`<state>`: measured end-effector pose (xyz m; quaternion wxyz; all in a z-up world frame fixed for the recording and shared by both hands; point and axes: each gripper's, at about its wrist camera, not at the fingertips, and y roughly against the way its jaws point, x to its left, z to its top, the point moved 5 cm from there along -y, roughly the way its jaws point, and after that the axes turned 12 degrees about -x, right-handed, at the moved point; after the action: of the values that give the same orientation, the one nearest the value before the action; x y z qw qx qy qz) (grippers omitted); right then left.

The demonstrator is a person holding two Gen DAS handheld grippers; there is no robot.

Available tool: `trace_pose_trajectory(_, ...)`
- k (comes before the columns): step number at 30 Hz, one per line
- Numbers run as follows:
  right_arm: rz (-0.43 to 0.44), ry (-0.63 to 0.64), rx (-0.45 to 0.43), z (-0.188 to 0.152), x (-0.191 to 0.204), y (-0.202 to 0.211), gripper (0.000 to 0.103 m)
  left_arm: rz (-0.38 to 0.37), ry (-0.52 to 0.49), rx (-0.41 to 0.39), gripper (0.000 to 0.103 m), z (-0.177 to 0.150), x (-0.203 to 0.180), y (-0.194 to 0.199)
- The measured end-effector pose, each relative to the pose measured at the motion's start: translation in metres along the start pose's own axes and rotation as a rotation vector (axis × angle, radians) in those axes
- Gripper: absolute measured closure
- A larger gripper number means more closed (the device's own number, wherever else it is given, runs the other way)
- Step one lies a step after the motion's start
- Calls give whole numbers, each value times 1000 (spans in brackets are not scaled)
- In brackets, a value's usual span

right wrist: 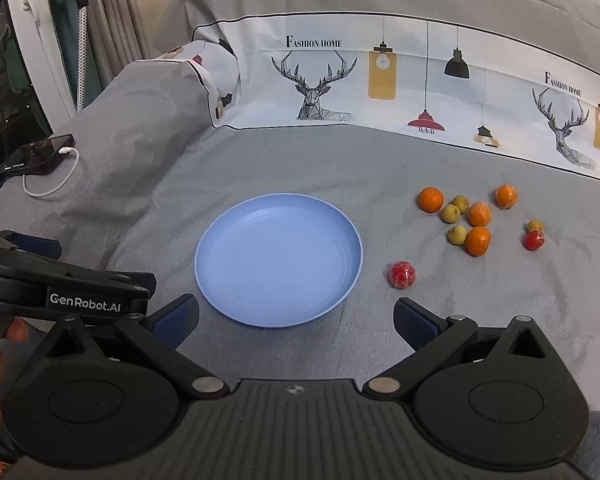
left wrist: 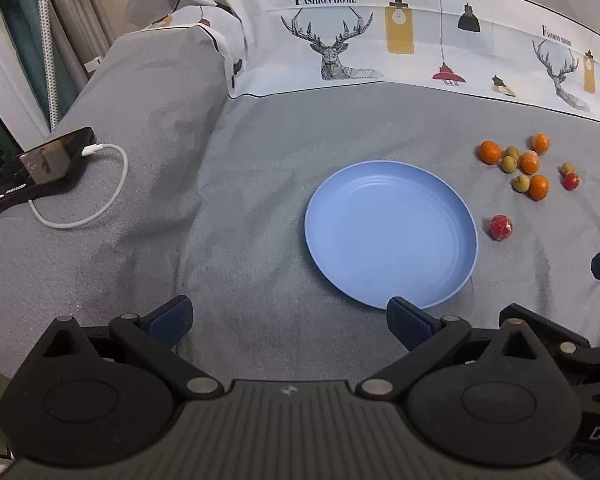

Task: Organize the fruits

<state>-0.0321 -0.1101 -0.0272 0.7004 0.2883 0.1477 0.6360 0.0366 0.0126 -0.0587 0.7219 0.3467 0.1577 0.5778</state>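
An empty blue plate (left wrist: pixel 392 236) (right wrist: pixel 278 260) lies on the grey bedcover. To its right lies a cluster of small fruits: several oranges (left wrist: pixel 529 162) (right wrist: pixel 478 240), several green-yellow ones (left wrist: pixel 509 164) (right wrist: pixel 451 213) and two red ones, one near the plate (left wrist: pixel 501 227) (right wrist: pixel 402 275), one farther right (left wrist: pixel 571 181) (right wrist: pixel 534 239). My left gripper (left wrist: pixel 290 318) is open and empty, just before the plate's near left edge. My right gripper (right wrist: pixel 296 320) is open and empty at the plate's near edge, the red fruit just beyond its right finger.
A black phone (left wrist: pixel 46 160) (right wrist: pixel 40 152) with a white charging cable (left wrist: pixel 100 184) lies at the far left edge of the bed. A deer-print pillow (left wrist: pixel 340 40) (right wrist: pixel 340 76) lies along the back. The left gripper's body (right wrist: pixel 60 284) shows at the right wrist view's left.
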Motion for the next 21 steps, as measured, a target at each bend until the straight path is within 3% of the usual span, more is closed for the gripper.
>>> trace_pose_trajectory(21, -26, 2, 12, -4, 3, -6, 0, -3, 6, 14, 0, 0, 4, -5)
